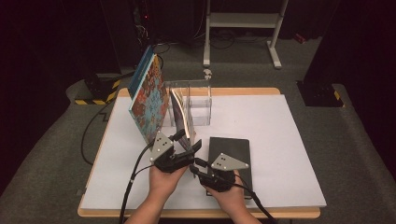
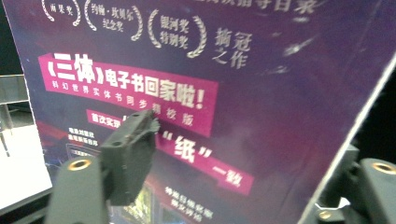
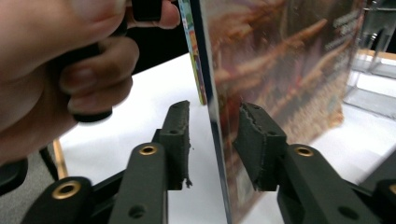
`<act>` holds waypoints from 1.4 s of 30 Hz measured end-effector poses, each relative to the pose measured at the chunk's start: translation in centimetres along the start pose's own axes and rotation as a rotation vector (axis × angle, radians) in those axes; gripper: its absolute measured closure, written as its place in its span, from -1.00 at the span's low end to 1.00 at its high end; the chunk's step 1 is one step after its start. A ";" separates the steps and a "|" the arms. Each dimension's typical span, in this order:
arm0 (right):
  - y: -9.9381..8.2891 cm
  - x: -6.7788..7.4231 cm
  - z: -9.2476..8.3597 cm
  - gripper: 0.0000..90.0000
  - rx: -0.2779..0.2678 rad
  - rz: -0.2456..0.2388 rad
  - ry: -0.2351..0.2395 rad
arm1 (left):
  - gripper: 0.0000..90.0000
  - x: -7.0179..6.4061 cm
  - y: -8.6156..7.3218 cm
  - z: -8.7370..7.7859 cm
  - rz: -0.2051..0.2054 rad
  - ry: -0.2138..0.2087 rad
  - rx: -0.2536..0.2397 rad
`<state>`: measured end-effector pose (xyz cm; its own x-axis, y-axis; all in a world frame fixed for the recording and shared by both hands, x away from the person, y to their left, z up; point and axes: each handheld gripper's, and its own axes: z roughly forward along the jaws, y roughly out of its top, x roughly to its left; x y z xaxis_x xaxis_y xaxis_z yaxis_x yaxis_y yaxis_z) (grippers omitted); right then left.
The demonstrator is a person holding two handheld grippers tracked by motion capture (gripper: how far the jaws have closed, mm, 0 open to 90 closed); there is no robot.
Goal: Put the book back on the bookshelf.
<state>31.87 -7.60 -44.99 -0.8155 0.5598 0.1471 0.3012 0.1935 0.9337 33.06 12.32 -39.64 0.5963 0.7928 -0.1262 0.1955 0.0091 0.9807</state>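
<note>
A thin book (image 1: 181, 115) stands on edge on the white table, tilted toward a clear acrylic stand (image 1: 198, 103). My left gripper (image 1: 186, 145) reaches around its near lower end. The book's purple back cover (image 2: 261, 116) crosses between that gripper's jaws, with one pad (image 2: 130, 149) just in front of the cover and the other jaw past the book's edge; no squeeze shows. My right gripper (image 1: 198, 164) sits just behind. In the right gripper view the book's edge (image 3: 215, 140) stands between the two pads (image 3: 180, 140) with a gap at the left pad.
A large book with a red and blue patterned cover (image 1: 148, 100) leans upright at the left. A black notebook (image 1: 229, 148) lies flat under the right hand. The table's front edge (image 1: 201, 212) is near the wrists. The left hand (image 3: 56, 60) is close beside the right gripper.
</note>
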 end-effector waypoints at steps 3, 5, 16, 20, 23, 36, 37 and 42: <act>-0.4 -0.6 -1.7 0.37 0.017 -0.020 -0.019 | -0.24 0.0 0.0 -0.2 0.017 0.001 0.003; -0.7 -1.7 -3.2 0.38 0.029 -0.029 -0.061 | -0.18 -0.1 0.2 -0.5 0.040 0.013 0.010; -3.2 -7.5 -8.5 0.38 -0.022 0.042 -0.273 | 0.47 -0.1 1.1 -2.5 0.111 0.086 0.078; -3.5 -7.9 -8.7 0.39 -0.032 0.064 -0.271 | 0.71 0.3 0.9 -3.1 0.129 0.114 0.067; -3.6 -7.9 -8.6 0.39 -0.028 0.074 -0.269 | 0.81 0.7 0.8 -3.3 0.128 0.115 0.058; -3.8 -8.5 -9.0 0.37 -0.029 0.102 -0.293 | 0.85 2.0 0.6 -4.4 0.175 0.121 0.036; -3.9 -8.5 -9.0 0.36 -0.026 0.099 -0.301 | 0.85 2.2 0.5 -4.5 0.161 0.111 0.029; -3.9 -8.8 -9.1 0.23 0.022 0.047 -0.343 | 0.78 2.5 0.5 -4.5 0.126 0.052 0.017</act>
<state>33.44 -20.60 -46.95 -0.5877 0.8062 0.0682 0.3484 0.1761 0.9207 31.12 17.08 -38.75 0.5756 0.8177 0.0064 0.1352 -0.1029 0.9855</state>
